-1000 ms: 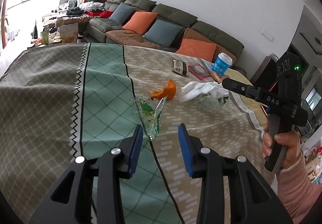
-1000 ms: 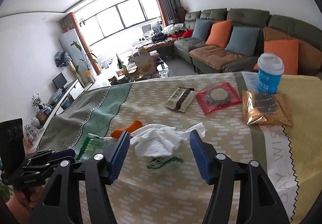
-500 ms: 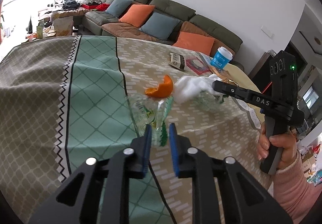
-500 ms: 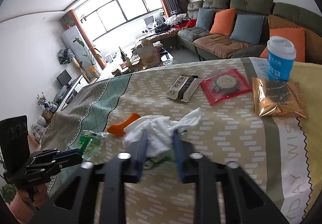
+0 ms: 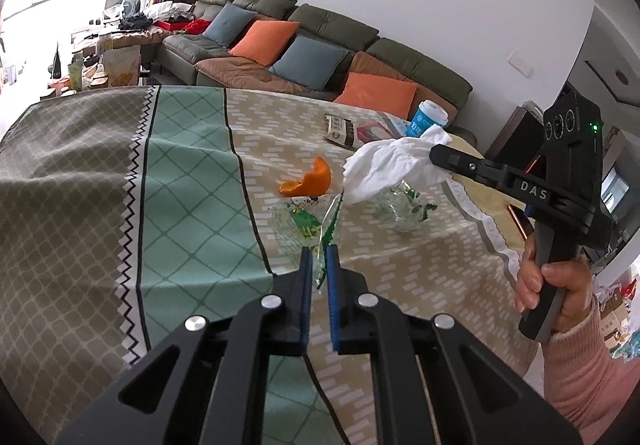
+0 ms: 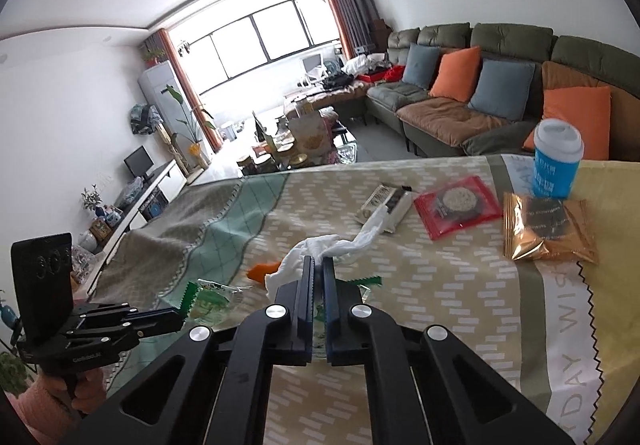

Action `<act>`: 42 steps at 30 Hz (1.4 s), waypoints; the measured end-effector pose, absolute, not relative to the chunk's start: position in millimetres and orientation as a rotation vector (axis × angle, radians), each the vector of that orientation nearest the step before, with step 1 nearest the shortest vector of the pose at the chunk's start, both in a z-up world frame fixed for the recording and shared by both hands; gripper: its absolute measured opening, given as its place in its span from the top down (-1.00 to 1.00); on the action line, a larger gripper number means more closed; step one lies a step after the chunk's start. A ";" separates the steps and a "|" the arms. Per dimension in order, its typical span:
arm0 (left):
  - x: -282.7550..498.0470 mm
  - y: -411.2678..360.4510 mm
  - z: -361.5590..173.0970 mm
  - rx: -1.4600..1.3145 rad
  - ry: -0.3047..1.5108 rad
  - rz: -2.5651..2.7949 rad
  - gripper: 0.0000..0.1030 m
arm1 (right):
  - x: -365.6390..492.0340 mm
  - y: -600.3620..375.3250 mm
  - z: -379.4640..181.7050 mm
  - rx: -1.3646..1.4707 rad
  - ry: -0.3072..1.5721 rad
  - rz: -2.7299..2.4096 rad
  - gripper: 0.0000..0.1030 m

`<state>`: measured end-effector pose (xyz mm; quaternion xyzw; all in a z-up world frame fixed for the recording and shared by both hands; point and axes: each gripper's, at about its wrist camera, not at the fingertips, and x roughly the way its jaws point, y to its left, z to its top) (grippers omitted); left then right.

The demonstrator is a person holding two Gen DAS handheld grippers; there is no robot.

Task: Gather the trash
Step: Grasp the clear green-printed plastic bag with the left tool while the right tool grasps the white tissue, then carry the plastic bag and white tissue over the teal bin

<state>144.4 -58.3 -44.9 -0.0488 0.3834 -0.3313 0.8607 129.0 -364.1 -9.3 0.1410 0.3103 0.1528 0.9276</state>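
Your table's patterned cloth (image 5: 188, 173) filled both views, with snacks at its far end: a blue cup (image 6: 557, 161) at two o'clock in the right wrist view, a gold packet (image 6: 548, 229) just below it, a red packet (image 6: 456, 205) and a grey wrapper (image 6: 386, 205) to their left. Your right gripper (image 6: 317, 265) had its jaws pressed together on a white tissue (image 5: 390, 169), lifted clear of a second clear wrapper (image 5: 404, 209) on the cloth. Your left gripper (image 5: 318, 255) was clamped on a clear green-printed wrapper (image 5: 306, 223). An orange peel (image 5: 310, 183) lay at twelve o'clock just beyond that wrapper, untouched.
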 end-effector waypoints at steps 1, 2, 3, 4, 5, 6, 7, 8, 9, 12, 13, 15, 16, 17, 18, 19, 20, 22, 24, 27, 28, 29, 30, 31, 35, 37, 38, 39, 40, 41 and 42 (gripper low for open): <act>142.0 -56.5 -43.4 -0.106 0.798 -0.698 0.84 | 127.3 -363.4 -7.3 0.290 0.631 0.317 0.92; 139.7 -54.8 -41.9 -0.108 0.792 -0.699 0.84 | 125.4 -362.5 -5.6 0.291 0.626 0.321 0.92; 137.1 -52.9 -40.1 -0.106 0.785 -0.697 0.83 | 123.5 -361.7 -3.5 0.293 0.619 0.327 0.92; 134.7 -51.5 -38.7 -0.105 0.780 -0.698 0.84 | 121.3 -360.7 -1.7 0.296 0.614 0.332 0.92; 132.7 -48.9 -36.9 -0.107 0.775 -0.699 0.84 | 120.0 -359.9 -0.6 0.297 0.610 0.336 0.92; 131.4 -47.1 -35.5 -0.109 0.771 -0.699 0.84 | 118.0 -358.7 1.0 0.299 0.604 0.343 0.92; 128.1 -43.5 -33.6 -0.111 0.762 -0.697 0.83 | 117.8 -358.1 2.1 0.301 0.601 0.349 0.92; 126.6 -40.6 -32.7 -0.114 0.759 -0.698 0.84 | 116.0 -356.2 3.0 0.302 0.599 0.354 0.92; 124.9 -38.4 -31.5 -0.117 0.755 -0.695 0.84 | 114.0 -353.5 3.6 0.304 0.597 0.364 0.92; 117.6 -29.8 -28.7 -0.124 0.742 -0.688 0.84 | 110.9 -346.5 3.5 0.304 0.597 0.388 0.92; 114.6 -25.6 -27.7 -0.128 0.738 -0.682 0.84 | 109.8 -344.1 3.5 0.306 0.596 0.397 0.92; 109.3 -18.6 -26.6 -0.132 0.731 -0.675 0.84 | 107.4 -338.6 4.3 0.311 0.593 0.415 0.92; 107.0 -15.1 -25.9 -0.137 0.730 -0.671 0.83 | 106.4 -335.6 5.0 0.314 0.591 0.425 0.92; 105.0 -11.0 -25.2 -0.142 0.729 -0.666 0.83 | 105.5 -332.6 6.1 0.315 0.590 0.433 0.92; 102.6 -7.0 -24.8 -0.145 0.727 -0.661 0.84 | 103.8 -328.4 7.4 0.316 0.587 0.444 0.92; 99.2 -1.3 -24.4 -0.153 0.724 -0.655 0.83 | 103.1 -325.7 8.3 0.317 0.585 0.453 0.92; 96.4 2.2 -24.2 -0.159 0.722 -0.650 0.84 | 101.7 -322.1 9.8 0.318 0.584 0.464 0.92; 90.0 10.7 -23.6 -0.164 0.715 -0.638 0.84 | 99.5 -314.2 11.5 0.319 0.582 0.488 0.92; 84.3 19.0 -22.9 -0.174 0.711 -0.625 0.84 | 98.8 -306.1 12.5 0.321 0.583 0.514 0.92; 75.2 33.3 -21.4 -0.181 0.700 -0.598 0.84 | 97.7 -293.3 13.7 0.320 0.582 0.549 0.92; 73.0 37.8 -21.0 -0.183 0.697 -0.592 0.83 | 97.6 -289.0 14.3 0.320 0.582 0.560 0.92; 70.5 42.8 -20.5 -0.184 0.694 -0.584 0.84 | 97.8 -285.1 14.5 0.320 0.583 0.569 0.92; 67.4 48.2 -19.9 -0.187 0.690 -0.575 0.84 | 98.2 -279.8 14.6 0.321 0.584 0.584 0.92; 65.3 53.1 -19.3 -0.192 0.687 -0.567 0.83 | 98.4 -275.0 14.8 0.323 0.586 0.596 0.92; 56.3 71.0 -17.0 -0.206 0.673 -0.535 0.83 | 100.5 -258.2 14.2 0.329 0.594 0.639 0.92; 51.8 79.5 -15.8 -0.214 0.668 -0.516 0.83 | 101.5 -246.8 13.7 0.326 0.600 0.662 0.92; 49.1 84.9 -14.9 -0.219 0.664 -0.504 0.84 | 101.7 -243.1 13.2 0.326 0.602 0.671 0.92; 47.4 88.2 -14.5 -0.223 0.662 -0.498 0.83 | 102.0 -238.5 12.9 0.326 0.604 0.683 0.92; 44.8 93.9 -13.9 -0.228 0.659 -0.487 0.83 | 102.2 -234.5 12.9 0.325 0.605 0.693 0.92; 42.2 98.6 -13.8 -0.231 0.656 -0.476 0.83 | 102.5 -231.0 13.0 0.324 0.605 0.702 0.92; 40.3 103.1 -13.8 -0.234 0.655 -0.465 0.83 | 103.0 -226.3 13.3 0.322 0.607 0.713 0.92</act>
